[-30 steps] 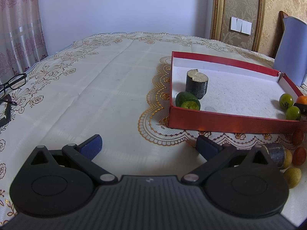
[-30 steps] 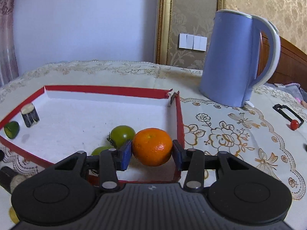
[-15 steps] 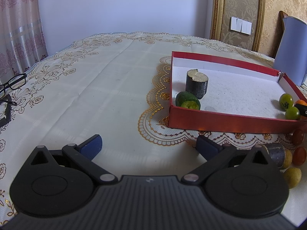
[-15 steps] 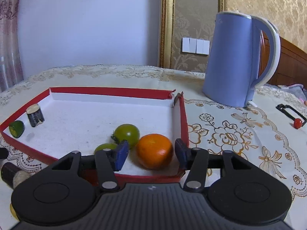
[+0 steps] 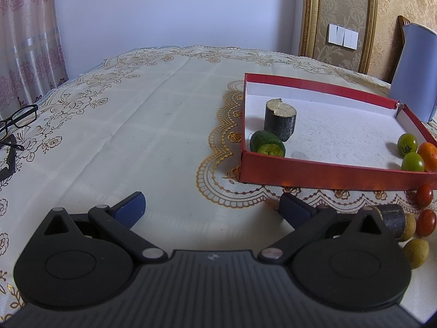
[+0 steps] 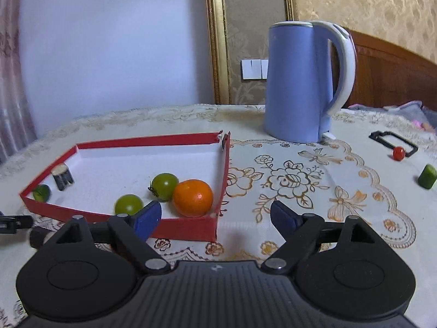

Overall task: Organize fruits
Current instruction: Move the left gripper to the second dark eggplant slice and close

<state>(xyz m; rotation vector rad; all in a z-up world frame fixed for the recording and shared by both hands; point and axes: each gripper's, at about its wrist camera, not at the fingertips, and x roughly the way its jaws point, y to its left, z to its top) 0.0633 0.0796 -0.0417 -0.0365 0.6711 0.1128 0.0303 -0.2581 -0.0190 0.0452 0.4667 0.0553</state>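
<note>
Right hand-held gripper point(image 6: 215, 218) opening, nothing between jaws; orange point(image 6: 193, 198) sitting in tray point(image 6: 180, 227). Left hand-held gripper point(image 5: 211, 207) wide open, empty.

An orange point(image 6: 193, 197) is resting in the near right corner of the red tray point(image 6: 188, 228), touching a green tomato point(image 6: 164, 183) (a second green tomato point(image 6: 128, 204) is lying just left), while a cut green piece point(image 5: 267, 145) and dark cylinder point(image 5: 280, 120) are occupying the opposite end.
</note>
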